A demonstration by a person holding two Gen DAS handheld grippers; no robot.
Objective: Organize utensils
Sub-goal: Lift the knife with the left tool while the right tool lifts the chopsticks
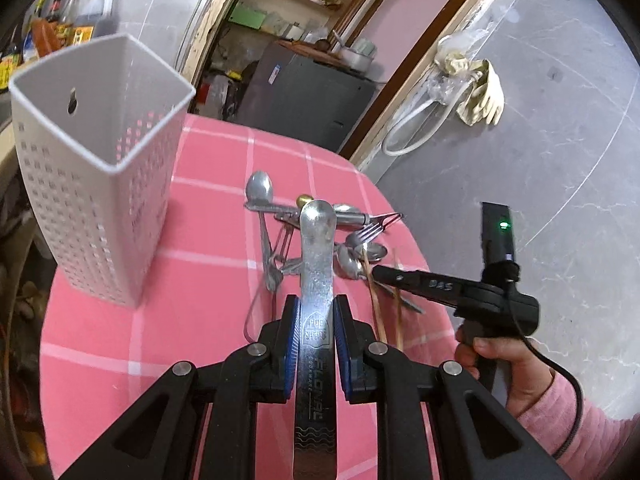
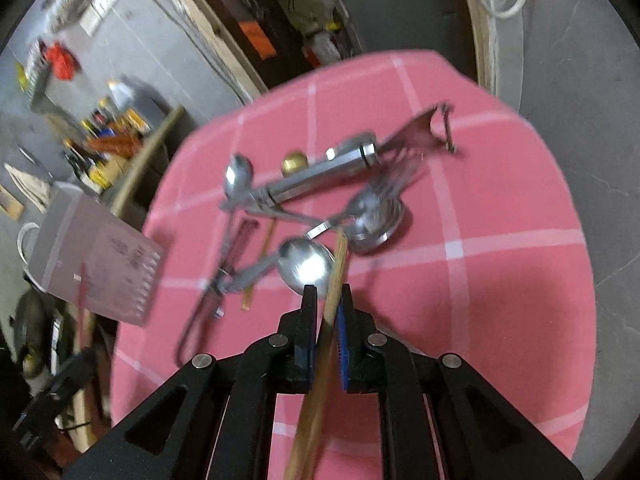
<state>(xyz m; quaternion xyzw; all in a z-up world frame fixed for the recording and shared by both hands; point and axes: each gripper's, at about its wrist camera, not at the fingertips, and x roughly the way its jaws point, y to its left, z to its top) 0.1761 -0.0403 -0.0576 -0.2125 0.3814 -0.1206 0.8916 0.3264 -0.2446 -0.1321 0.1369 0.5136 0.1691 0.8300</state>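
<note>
My left gripper [image 1: 316, 304] is shut on the flat handle of a steel utensil [image 1: 317, 256], which points away over the pile of utensils [image 1: 320, 232]. A white perforated holder [image 1: 96, 152] stands upright to the left, showing nothing inside from this angle. A hand in a pink sleeve [image 1: 516, 376] holds my right gripper [image 1: 376, 270] at the pile's right side. In the blurred right wrist view, my right gripper [image 2: 326, 296] is shut on a wooden chopstick [image 2: 334, 276] just in front of a spoon [image 2: 306, 266]. A peeler [image 2: 348, 160] and the holder [image 2: 96, 256] lie beyond.
The round table wears a pink checked cloth [image 1: 192, 208], and its edge curves close behind the pile and on the right. A second chopstick [image 1: 398, 316] lies beside the first. Bottles [image 1: 60, 20] stand far left, and a grey cabinet [image 1: 312, 92] sits behind the table.
</note>
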